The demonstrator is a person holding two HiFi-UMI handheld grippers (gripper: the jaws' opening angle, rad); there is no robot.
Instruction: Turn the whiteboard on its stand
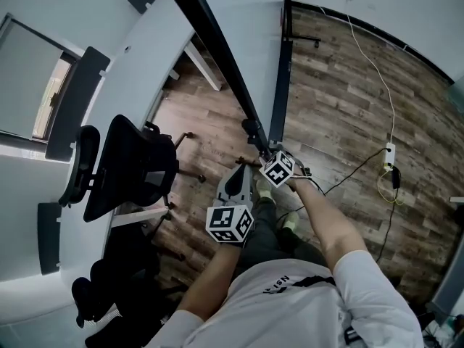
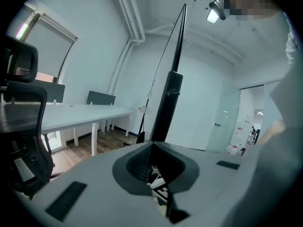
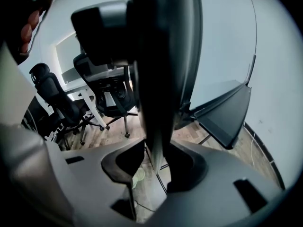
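From above, the whiteboard shows as a long black frame edge (image 1: 217, 42) running diagonally over the wood floor, with its stand post (image 1: 281, 64) beside it. At the frame's near end sits my right gripper (image 1: 261, 149). In the right gripper view, the right gripper (image 3: 158, 148) has its jaws closed on the black frame (image 3: 161, 56), which fills the middle of the picture. My left gripper (image 1: 243, 169) hangs just below and left of it, apart from the board. In the left gripper view, the left gripper (image 2: 151, 144) has its tips together and holds nothing. The frame (image 2: 173, 79) rises ahead of it.
A black office chair (image 1: 130, 169) stands close on the left beside a long white desk (image 1: 138, 56), with a second chair (image 1: 101, 296) nearer me. Cables and a power strip (image 1: 390, 154) lie on the floor to the right. A glass door (image 2: 222, 122) is beyond the board.
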